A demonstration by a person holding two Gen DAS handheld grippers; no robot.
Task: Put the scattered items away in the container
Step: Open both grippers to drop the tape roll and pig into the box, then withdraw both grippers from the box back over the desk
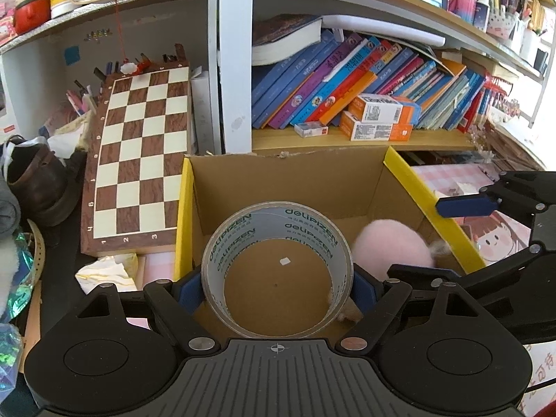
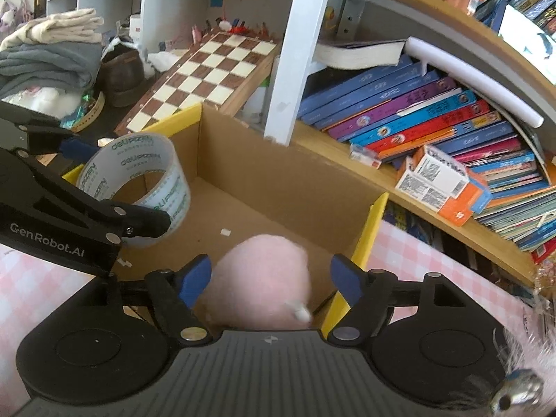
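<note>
My left gripper (image 1: 277,290) is shut on a roll of clear tape (image 1: 278,239) and holds it over the near left part of the open cardboard box (image 1: 285,180). The tape also shows in the right wrist view (image 2: 139,177), above the box (image 2: 278,173). A pink fluffy ball (image 1: 392,246) lies inside the box at the right. My right gripper (image 2: 270,281) is open above the box, its blue pads on either side of the pink ball (image 2: 264,278) without touching it; the ball looks blurred.
A chessboard (image 1: 139,153) leans behind the box on the left. A shelf holds slanted books (image 1: 365,83) and orange boxes (image 1: 378,118). A brown shoe (image 1: 38,184) and folded clothes (image 2: 48,55) lie at the left. A pink checked cloth (image 2: 434,271) covers the table.
</note>
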